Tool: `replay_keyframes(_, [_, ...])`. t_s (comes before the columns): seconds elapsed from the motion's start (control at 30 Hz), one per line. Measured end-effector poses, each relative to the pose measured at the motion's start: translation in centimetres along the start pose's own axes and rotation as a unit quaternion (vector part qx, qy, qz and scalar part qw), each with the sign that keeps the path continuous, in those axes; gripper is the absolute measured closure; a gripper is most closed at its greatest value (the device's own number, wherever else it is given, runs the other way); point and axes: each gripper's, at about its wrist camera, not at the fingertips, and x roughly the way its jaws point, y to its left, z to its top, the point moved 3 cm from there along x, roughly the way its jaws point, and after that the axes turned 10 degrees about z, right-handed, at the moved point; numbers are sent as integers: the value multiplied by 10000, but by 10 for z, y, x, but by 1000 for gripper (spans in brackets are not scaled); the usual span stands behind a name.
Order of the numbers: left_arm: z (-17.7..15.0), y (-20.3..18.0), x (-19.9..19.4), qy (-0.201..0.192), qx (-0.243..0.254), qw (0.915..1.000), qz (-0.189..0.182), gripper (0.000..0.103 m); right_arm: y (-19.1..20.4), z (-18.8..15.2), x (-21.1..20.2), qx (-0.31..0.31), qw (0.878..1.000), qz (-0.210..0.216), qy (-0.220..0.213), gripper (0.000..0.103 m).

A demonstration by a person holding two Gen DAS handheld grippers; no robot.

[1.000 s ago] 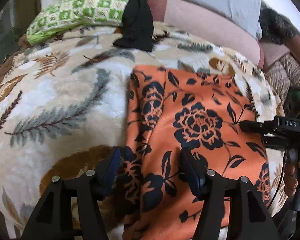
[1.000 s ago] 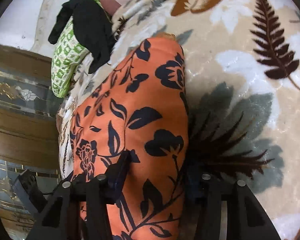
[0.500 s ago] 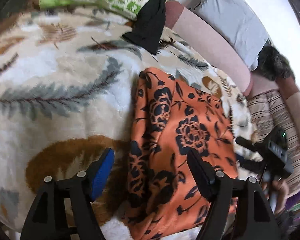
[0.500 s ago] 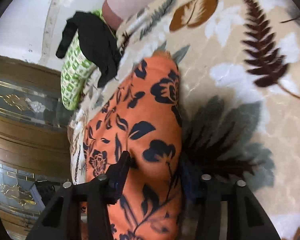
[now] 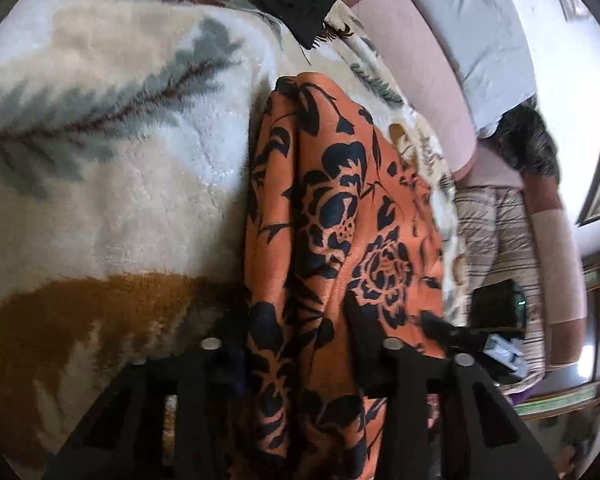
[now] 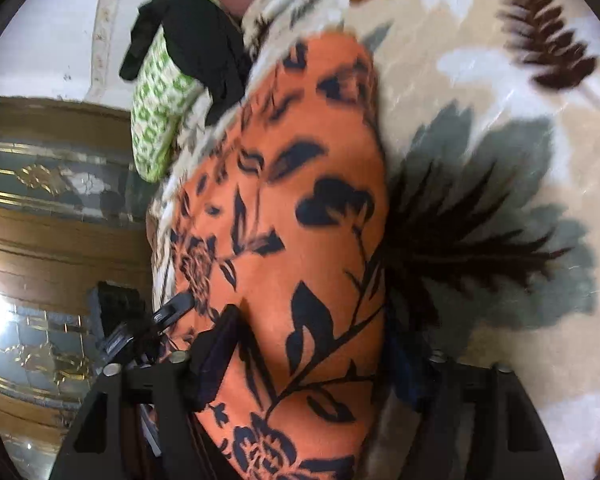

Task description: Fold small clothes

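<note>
An orange garment with black flowers [image 5: 340, 208] lies folded lengthwise on a leaf-patterned plush blanket [image 5: 120, 160]. My left gripper [image 5: 296, 344] is at the garment's near left part. Its jaws are closing and the cloth is bunched into a ridge between the pads. In the right wrist view the same garment [image 6: 300, 168] runs away from me. My right gripper [image 6: 312, 356] straddles its near end with the jaws closing. One finger rests on the cloth and the other sits at its right edge. The right gripper's body [image 5: 480, 340] shows past the garment.
A black garment [image 6: 196, 40] is draped over a green-and-white pillow [image 6: 156, 112] at the far end. A pink bolster [image 5: 412, 60], a grey pillow [image 5: 480, 40] and a striped cloth [image 5: 496, 232] border the blanket. Wood-and-glass panelling [image 6: 40, 200] stands beside the bed.
My left gripper dropped closer to the garment, rolled, widened, then narrowed onto the cloth, which now stands in a ridge. The right gripper sank slightly and its jaws stand a little wider.
</note>
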Motion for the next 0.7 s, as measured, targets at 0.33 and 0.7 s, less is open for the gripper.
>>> replay_keyframes(0.33, [-8, -60, -39, -545, 644, 9959, -328, 74, 45, 2, -40, -557, 9982, 32, -214, 63])
replay_keyframes(0.7, [15, -177, -47, -1146, 1447, 9810, -604, 73, 81, 38, -161, -1297, 9864, -118, -998, 63])
